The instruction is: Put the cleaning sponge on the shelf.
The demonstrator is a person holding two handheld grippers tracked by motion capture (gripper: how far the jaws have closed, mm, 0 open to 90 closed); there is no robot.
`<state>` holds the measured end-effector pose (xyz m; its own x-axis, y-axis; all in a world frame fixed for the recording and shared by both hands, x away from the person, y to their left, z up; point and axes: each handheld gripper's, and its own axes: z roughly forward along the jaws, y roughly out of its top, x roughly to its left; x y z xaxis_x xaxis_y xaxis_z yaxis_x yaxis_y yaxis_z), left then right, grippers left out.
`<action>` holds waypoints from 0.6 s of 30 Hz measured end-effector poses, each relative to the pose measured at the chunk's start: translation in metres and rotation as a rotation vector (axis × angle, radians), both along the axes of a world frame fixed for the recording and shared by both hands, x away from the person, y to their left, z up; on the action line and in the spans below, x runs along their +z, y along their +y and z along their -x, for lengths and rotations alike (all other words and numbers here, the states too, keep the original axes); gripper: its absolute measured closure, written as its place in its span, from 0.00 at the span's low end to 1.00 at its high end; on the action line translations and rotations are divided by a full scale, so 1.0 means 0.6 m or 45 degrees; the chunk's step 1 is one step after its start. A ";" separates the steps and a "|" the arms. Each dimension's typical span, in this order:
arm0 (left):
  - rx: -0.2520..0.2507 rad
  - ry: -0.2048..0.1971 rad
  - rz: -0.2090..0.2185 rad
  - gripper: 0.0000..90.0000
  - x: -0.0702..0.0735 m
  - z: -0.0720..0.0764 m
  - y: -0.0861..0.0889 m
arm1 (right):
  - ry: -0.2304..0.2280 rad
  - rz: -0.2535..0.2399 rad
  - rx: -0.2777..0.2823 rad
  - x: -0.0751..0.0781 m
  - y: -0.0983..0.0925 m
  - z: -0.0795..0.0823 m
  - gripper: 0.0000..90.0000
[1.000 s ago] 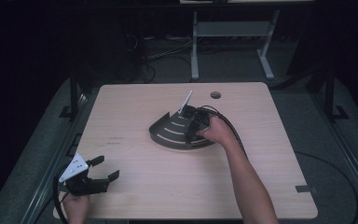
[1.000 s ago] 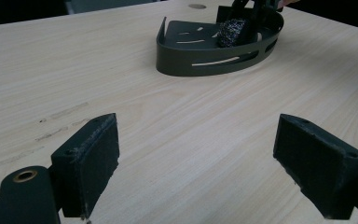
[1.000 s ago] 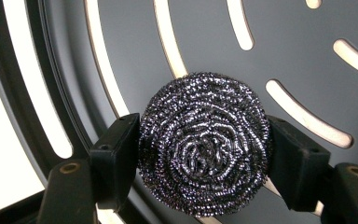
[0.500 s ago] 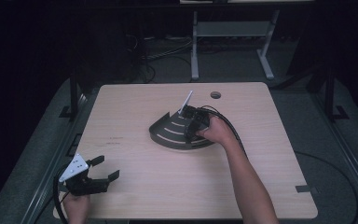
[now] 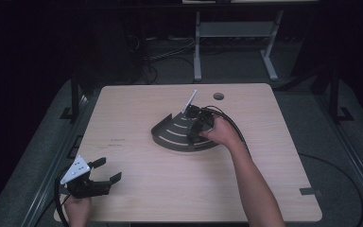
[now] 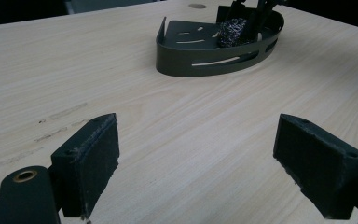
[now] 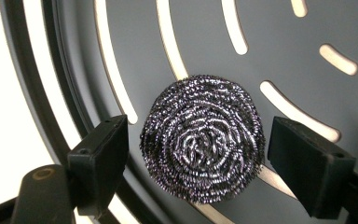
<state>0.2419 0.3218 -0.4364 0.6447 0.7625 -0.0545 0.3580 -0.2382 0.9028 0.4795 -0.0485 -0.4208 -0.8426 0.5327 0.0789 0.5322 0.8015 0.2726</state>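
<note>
A round steel-wool scourer [image 7: 200, 144] lies on the slotted floor of a dark quarter-round tray [image 5: 170, 137] at the middle of the table. My right gripper [image 5: 196, 130] points down into the tray. Its jaws have just been opening and now stand on either side of the scourer with small gaps, so the pads [image 7: 102, 158] do not press it. From the left gripper view the scourer [image 6: 233, 32] sits at the far end of the tray [image 6: 200, 60]. My left gripper [image 5: 109, 169] rests near the table's front left corner, open, with bare wood between its pads [image 6: 93, 154].
The tray's raised rim [image 7: 74, 46] curves close to the right gripper's left jaw. A round cable hole [image 5: 218, 96] lies behind the tray. A metal stand [image 5: 231, 33] is on the floor beyond the table. A tape strip [image 5: 309, 191] marks the front right.
</note>
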 end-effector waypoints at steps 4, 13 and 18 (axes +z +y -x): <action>0.004 -0.001 0.004 0.15 0.000 0.000 0.001 | -0.004 -0.013 0.000 0.006 -0.003 0.002 0.22; 0.002 0.004 0.000 0.15 -0.001 -0.002 -0.001 | -0.015 -0.045 0.004 0.018 -0.014 0.012 0.21; -0.001 0.003 0.002 0.15 -0.001 -0.002 -0.003 | -0.017 -0.059 -0.018 0.023 -0.031 0.019 0.21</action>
